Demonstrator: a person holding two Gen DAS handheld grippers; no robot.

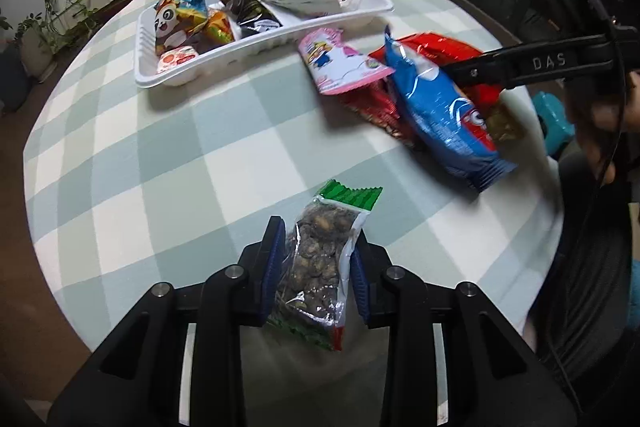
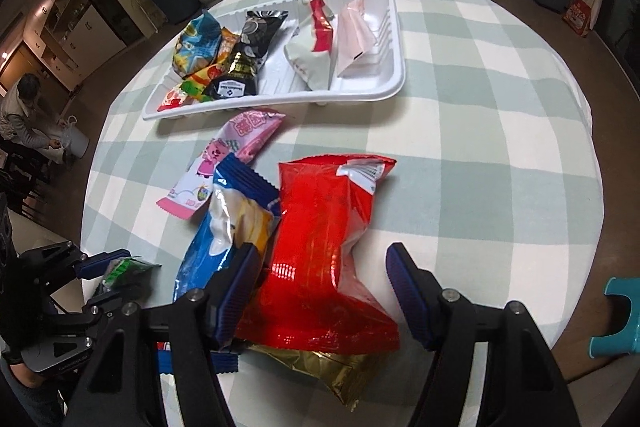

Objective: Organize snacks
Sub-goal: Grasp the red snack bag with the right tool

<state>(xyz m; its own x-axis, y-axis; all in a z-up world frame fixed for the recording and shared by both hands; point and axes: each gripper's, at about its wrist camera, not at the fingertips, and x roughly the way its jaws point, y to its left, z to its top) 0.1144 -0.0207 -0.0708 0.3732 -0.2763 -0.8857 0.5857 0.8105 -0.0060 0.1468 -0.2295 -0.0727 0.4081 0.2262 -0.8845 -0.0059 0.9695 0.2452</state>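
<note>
At lower centre, the left gripper [image 1: 318,267] pinches a nut packet [image 1: 320,267]; its slick film could slip free. The right gripper [image 2: 320,291] gapes wide around the red bag [image 2: 324,247], apparently not gripping. A blue packet [image 2: 224,227] and pink packet [image 2: 224,163] crowd the path to the white tray [image 2: 360,95] up the tabletop [image 2: 480,147].

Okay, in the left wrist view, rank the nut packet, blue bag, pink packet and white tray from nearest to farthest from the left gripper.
1. Nut packet: between the left gripper fingers.
2. Blue bag: ahead, to the right.
3. Pink packet: behind the blue bag.
4. White tray: farthest, far left.
</note>
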